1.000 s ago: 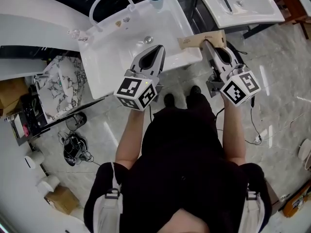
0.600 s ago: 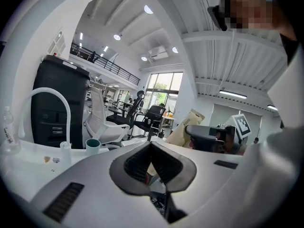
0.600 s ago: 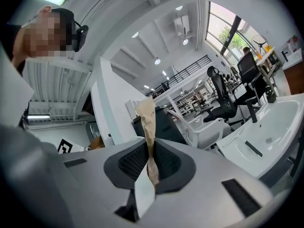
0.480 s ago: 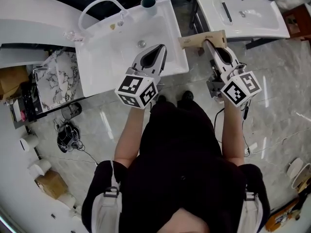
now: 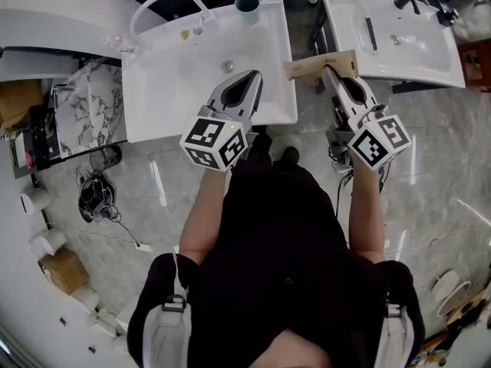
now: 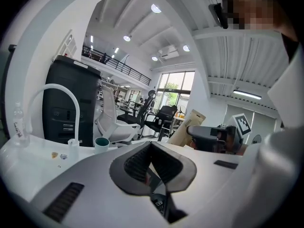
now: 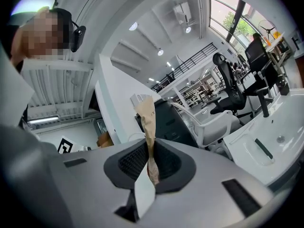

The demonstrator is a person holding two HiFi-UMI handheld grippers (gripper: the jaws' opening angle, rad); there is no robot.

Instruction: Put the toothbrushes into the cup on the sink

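Observation:
A teal cup (image 5: 248, 3) stands at the back rim of the white sink (image 5: 161, 106), beside the arched white faucet (image 5: 165, 2). My left gripper (image 5: 249, 77) hovers over the sink's front right part, shut with nothing in it. In the left gripper view the cup (image 6: 101, 143) is ahead to the left of the shut left gripper (image 6: 151, 148). To the right of the sink, my right gripper (image 5: 328, 69) is shut on a brown paper toothbrush package (image 5: 321, 64). The package (image 7: 146, 122) stands upright in the right gripper (image 7: 151, 151).
A second white sink (image 5: 391, 29) lies to the right, across a dark gap. A marble-patterned slab (image 5: 88, 110) and cables (image 5: 92, 202) sit on the floor at the left. Several paper rolls and boxes (image 5: 57, 263) line the lower left. Office chairs (image 6: 159, 118) stand beyond the sink.
The view has swung, so the sink now lies squarer and further right under the left gripper. Both grippers keep the same pose; the right one still holds the package.

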